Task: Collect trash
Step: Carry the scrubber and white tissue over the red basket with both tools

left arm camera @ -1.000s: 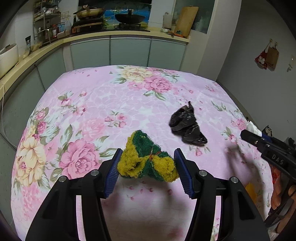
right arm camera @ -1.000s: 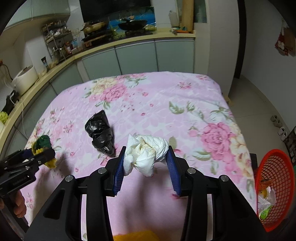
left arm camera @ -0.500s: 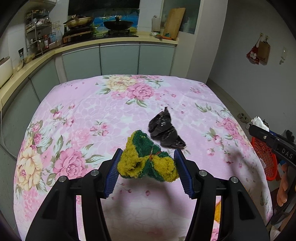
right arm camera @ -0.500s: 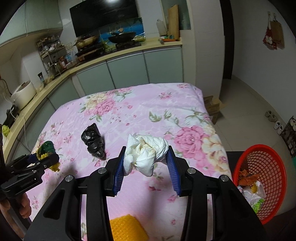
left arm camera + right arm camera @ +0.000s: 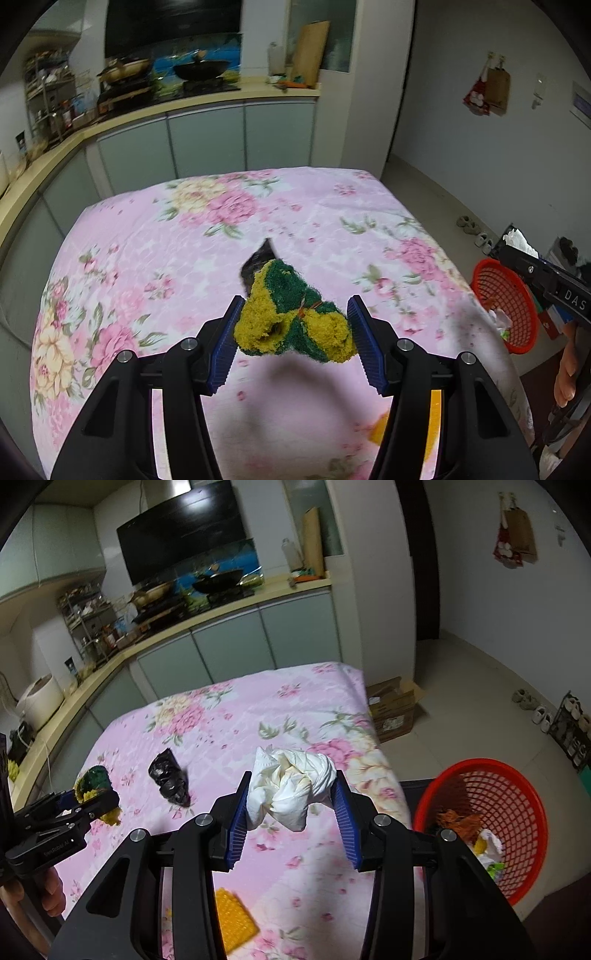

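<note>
We judge the coming move turns on the red basket [image 5: 484,830]: it stands on the floor off the right edge of the table [image 5: 229,716], down and to the right of the right gripper [image 5: 291,794], which is the nearer of the two. That gripper is clamped on a crumpled white tissue [image 5: 290,784], held above the table's right side. The left gripper [image 5: 295,321] pinches a yellow-and-green scrubber [image 5: 291,325] over the table's middle, with the basket far to its right. We count one tissue, one scrubber, one black bag [image 5: 168,779] lying on the cloth, one yellow pad [image 5: 232,919] at the near edge, one basket already holding scraps.
</note>
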Motion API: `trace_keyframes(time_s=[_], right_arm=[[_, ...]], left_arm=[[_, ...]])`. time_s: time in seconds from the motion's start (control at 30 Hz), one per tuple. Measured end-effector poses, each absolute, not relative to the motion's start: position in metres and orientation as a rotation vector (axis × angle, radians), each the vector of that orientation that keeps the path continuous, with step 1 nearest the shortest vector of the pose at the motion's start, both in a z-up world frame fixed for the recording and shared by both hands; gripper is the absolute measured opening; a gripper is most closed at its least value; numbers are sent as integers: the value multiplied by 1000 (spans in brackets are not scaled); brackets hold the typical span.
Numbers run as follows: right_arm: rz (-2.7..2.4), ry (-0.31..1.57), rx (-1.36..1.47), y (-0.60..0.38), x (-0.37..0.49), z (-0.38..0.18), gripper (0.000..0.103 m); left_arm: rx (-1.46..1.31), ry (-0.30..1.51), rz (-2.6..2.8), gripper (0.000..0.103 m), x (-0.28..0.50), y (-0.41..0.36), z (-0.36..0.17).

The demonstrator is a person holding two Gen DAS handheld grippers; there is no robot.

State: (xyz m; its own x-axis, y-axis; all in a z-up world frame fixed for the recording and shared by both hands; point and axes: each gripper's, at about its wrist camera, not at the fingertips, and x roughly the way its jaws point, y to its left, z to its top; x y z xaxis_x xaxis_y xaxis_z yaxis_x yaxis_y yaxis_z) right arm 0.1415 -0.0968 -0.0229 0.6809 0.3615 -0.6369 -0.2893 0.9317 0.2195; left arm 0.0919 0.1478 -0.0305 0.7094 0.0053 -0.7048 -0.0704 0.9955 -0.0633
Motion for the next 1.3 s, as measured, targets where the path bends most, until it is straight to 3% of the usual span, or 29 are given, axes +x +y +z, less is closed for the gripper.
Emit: trace_keyframes(time_s=[1.3], right_arm=[[41,677,257,-248,122,-8,41]], left_arm=[[113,760,-381,55,157,-49,-3]])
